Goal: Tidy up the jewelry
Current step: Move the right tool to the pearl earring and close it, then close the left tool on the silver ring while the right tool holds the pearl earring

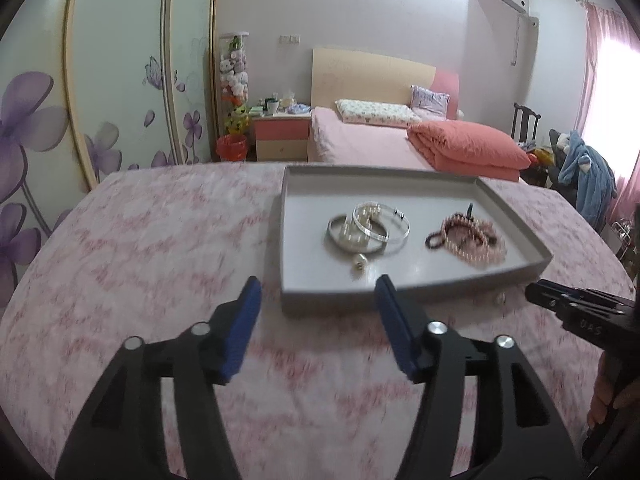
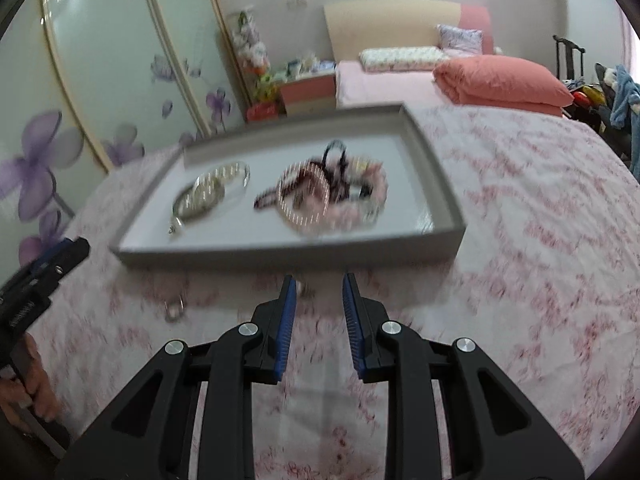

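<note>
A grey tray (image 1: pixel 304 296) sits on a pink flowered cloth (image 1: pixel 140 240). In it lie silver bangles (image 1: pixel 368 228), a pearl piece (image 1: pixel 359 261) and pink and dark bead bracelets (image 1: pixel 468 236). My left gripper (image 1: pixel 318 286) is open and empty, just short of the tray's near rim. My right gripper (image 2: pixel 319 282) is open and empty, near the tray's near wall (image 2: pixel 288 254). The bangles (image 2: pixel 212 192) and bead bracelets (image 2: pixel 332 192) look blurred in the right wrist view. A small silver ring (image 2: pixel 175 312) lies on the cloth in front of the tray, left of my right gripper.
The right gripper body (image 1: pixel 580 312) shows at the right edge of the left wrist view; the left gripper body (image 2: pixel 36 280) shows at the left edge of the right wrist view. Behind are a bed (image 1: pixel 400 140), nightstand (image 1: pixel 282 136) and wardrobe doors (image 1: pixel 120 80).
</note>
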Demonstrator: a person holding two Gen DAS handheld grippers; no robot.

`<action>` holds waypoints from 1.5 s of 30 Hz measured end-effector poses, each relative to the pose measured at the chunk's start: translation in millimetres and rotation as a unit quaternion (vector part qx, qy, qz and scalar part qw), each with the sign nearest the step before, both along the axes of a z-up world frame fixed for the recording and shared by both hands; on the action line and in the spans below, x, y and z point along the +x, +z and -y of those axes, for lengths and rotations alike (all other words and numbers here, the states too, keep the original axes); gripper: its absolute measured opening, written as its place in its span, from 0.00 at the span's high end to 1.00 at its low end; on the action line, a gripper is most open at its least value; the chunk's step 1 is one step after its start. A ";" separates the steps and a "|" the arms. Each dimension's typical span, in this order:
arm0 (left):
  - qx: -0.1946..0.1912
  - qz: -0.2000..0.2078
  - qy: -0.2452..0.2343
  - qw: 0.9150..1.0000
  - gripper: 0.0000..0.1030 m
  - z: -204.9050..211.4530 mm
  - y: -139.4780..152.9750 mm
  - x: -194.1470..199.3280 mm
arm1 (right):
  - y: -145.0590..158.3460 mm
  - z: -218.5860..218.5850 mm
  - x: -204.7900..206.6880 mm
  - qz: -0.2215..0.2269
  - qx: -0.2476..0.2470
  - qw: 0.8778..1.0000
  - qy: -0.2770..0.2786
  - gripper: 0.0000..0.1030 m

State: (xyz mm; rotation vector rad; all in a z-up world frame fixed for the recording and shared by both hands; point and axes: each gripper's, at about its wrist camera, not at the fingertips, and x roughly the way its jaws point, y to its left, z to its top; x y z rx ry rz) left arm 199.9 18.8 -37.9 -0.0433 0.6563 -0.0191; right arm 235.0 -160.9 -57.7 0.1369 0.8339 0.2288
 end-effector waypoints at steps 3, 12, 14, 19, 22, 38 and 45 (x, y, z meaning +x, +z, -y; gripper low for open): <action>0.000 -0.008 0.002 1.000 0.35 -4.6 -6.0 -6.9 | -5.9 -8.8 0.8 -0.010 -0.018 1.000 0.009 0.75; 0.004 -0.019 0.000 1.000 0.28 -5.3 -18.1 -12.5 | -12.2 -27.3 11.9 -0.016 -0.057 0.998 0.022 0.64; 0.005 -0.020 -0.001 1.000 0.28 -5.1 -18.4 -12.5 | -13.6 -30.5 14.2 -0.016 -0.066 0.997 0.024 0.64; 0.005 -0.021 -0.001 1.000 0.27 -4.7 -19.2 -12.1 | -15.6 -37.2 20.0 -0.015 -0.083 0.996 0.032 0.65; 0.006 -0.023 -0.002 1.000 0.27 -3.6 -20.9 -11.8 | -15.5 -40.7 20.9 -0.013 -0.091 0.995 0.038 0.72; 0.017 -0.034 -0.044 0.998 0.22 26.0 -21.3 -13.8 | -15.9 -14.2 -16.1 -0.019 -0.079 0.997 0.014 0.85; 0.037 -0.057 -0.076 0.995 0.22 64.2 -32.6 -3.3 | -16.4 -8.8 -17.8 -0.019 -0.071 0.997 0.009 0.85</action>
